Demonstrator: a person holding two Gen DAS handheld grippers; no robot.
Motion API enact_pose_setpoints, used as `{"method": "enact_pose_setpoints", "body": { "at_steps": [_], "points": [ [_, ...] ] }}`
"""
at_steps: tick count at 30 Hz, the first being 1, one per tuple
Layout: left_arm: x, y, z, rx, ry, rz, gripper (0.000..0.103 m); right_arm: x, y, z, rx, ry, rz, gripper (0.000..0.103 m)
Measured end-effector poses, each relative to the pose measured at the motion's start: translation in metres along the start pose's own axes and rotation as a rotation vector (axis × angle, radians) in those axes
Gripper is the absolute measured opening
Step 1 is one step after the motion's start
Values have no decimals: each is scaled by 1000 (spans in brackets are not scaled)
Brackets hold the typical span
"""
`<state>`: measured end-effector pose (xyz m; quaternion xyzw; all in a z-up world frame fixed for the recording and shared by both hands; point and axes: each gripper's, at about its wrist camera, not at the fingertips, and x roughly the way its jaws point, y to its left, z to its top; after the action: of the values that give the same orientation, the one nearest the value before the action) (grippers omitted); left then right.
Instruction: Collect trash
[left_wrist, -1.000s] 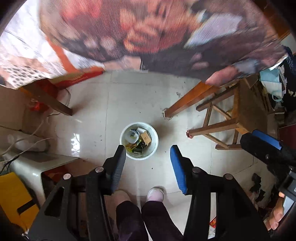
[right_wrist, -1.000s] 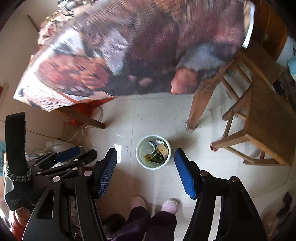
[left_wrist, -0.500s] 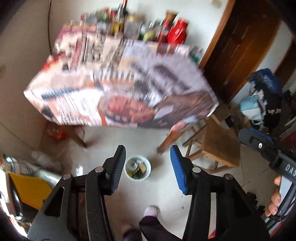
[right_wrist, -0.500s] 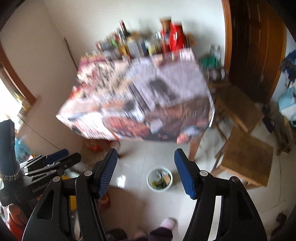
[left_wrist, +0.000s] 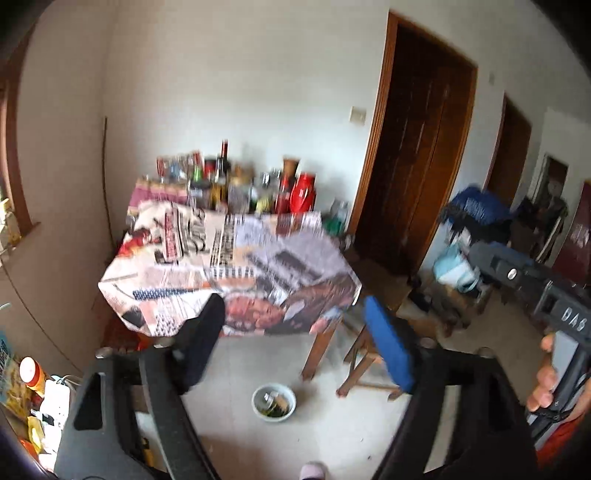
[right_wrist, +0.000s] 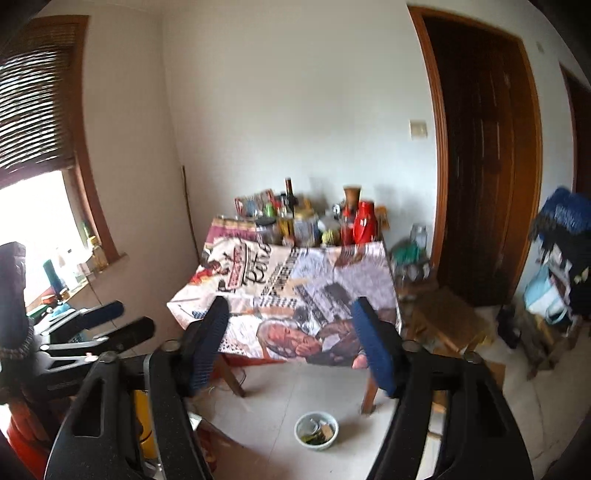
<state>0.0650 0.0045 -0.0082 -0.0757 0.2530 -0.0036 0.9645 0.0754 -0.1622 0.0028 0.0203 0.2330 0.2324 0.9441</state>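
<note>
A white bin (left_wrist: 273, 401) holding wrappers and other scraps stands on the tiled floor in front of the table; the right wrist view also shows the bin (right_wrist: 316, 431), low and small. My left gripper (left_wrist: 295, 343) is raised well above the bin. Its jaws are opening and nothing is between them. My right gripper (right_wrist: 290, 343) is just as high, its jaws also opening on empty air. The left gripper (right_wrist: 129, 317) shows at the left edge of the right wrist view.
A table under a newspaper-print cloth (left_wrist: 229, 273) carries several bottles and jars (left_wrist: 236, 188) at its far side by the wall. A wooden stool (left_wrist: 364, 363) stands right of the bin. Dark wooden doors (right_wrist: 480, 177) and piled bags (left_wrist: 472, 218) fill the right side.
Both grippers have risen and tilted up, from looking straight down at the bin to looking across the room. Both pairs of jaws stand wider apart. The bin now looks smaller and lower.
</note>
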Motion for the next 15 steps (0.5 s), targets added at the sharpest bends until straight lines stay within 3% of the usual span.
{"method": "enact_pose_setpoints", "body": {
  "at_steps": [2,3,5,15],
  "points": [
    [-27,1,-2,-5,-43,-9,100,-16,8,-3,-12,-38,-18,89],
    [-39,1,-3,-5,-68,-2,100,-22,10,-4,-13,-48,-22,98],
    [-55,2,-5,5,-87,7,101,-31,14,-8,-5,-64,-34,103],
    [-90,8,-17,10,-108,16,101,-52,22,-16,16,-57,-38,103]
  ]
}}
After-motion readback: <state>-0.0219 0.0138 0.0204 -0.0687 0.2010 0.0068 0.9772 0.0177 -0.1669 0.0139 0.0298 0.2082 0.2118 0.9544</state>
